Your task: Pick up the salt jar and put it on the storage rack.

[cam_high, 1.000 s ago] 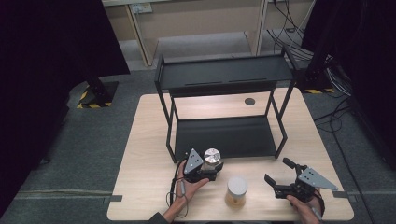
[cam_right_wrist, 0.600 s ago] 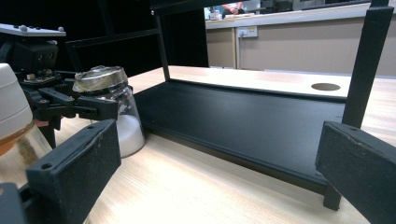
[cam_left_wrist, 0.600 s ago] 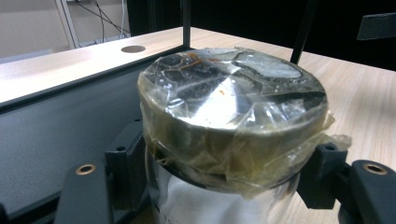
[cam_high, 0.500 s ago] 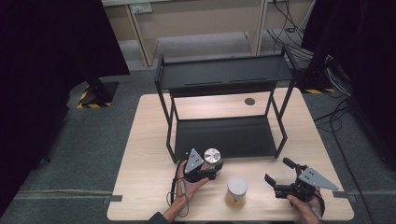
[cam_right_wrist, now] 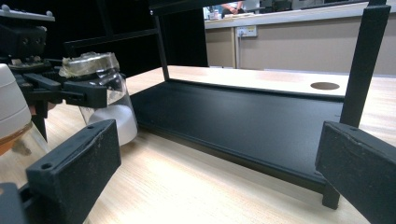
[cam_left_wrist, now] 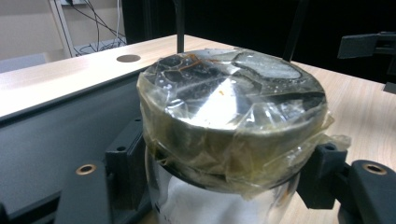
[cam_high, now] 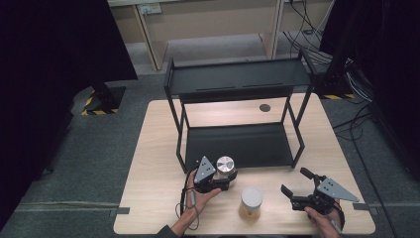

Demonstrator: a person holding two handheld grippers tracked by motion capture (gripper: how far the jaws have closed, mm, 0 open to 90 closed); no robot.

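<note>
Just ahead of the left gripper [cam_high: 221, 179], whose jaws clasped an upright taped-lid jar [cam_high: 225, 167] at the table's near edge, lay the rack's bottom shelf [cam_high: 237, 144], while the right gripper [cam_high: 293, 190] waited wide open beside a second jar [cam_high: 251, 203].

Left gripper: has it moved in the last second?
No. The left gripper with its foil-capped jar sits at the same spot by the rack's front edge.
</note>
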